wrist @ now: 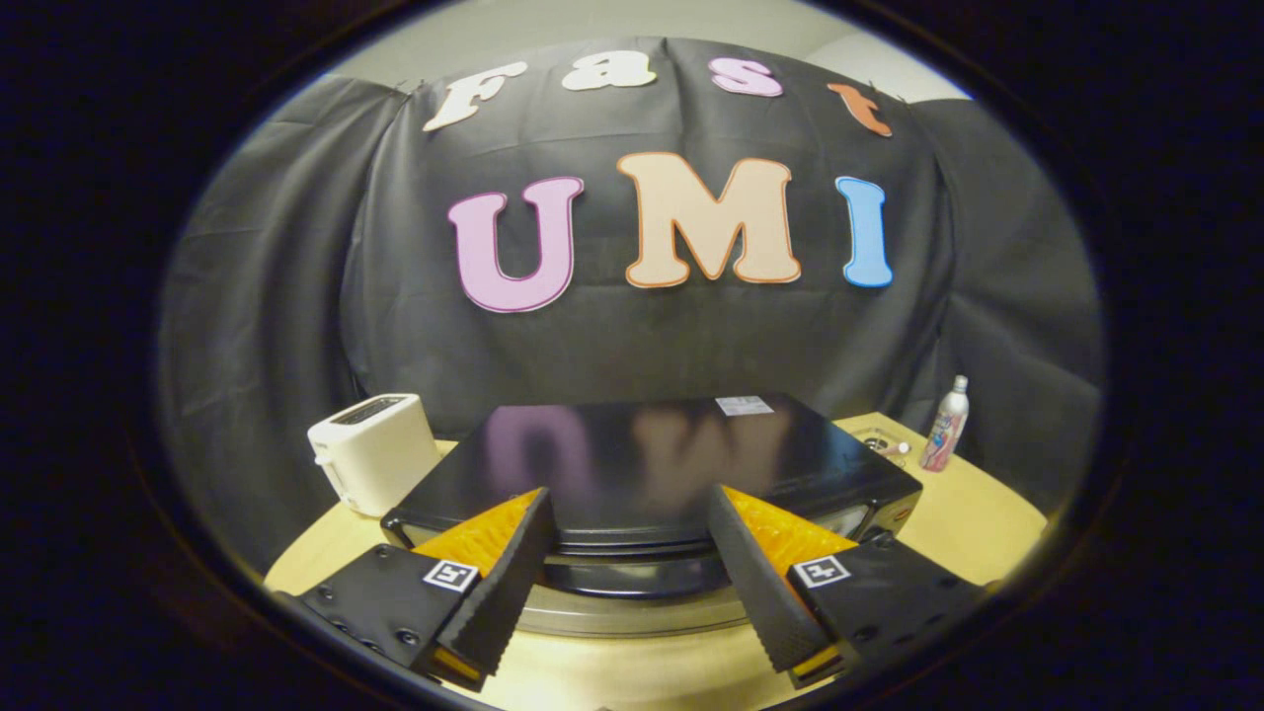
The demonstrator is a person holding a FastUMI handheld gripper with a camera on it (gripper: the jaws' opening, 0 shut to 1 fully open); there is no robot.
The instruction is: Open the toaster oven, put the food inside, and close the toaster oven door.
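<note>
Gripper view: hovering above the front edge of the glossy black box-shaped toaster oven [652,464] on the pale wooden table [973,523], gripper [630,499] fingers spread wide, gripping nothing. Sitting left: white plastic toaster [373,449]. Standing right: possibly a small white spray bottle [945,425].

- Ahead of you hangs the black cloth wall [632,336], draped in soft folds across the whole booth.
- Above it you see a strip of pale plain wall [612,25].
- Below you stands a light wooden table [973,523]; even, soft light falls on it.
- The cloth hangs down behind the table's far edge.
</note>
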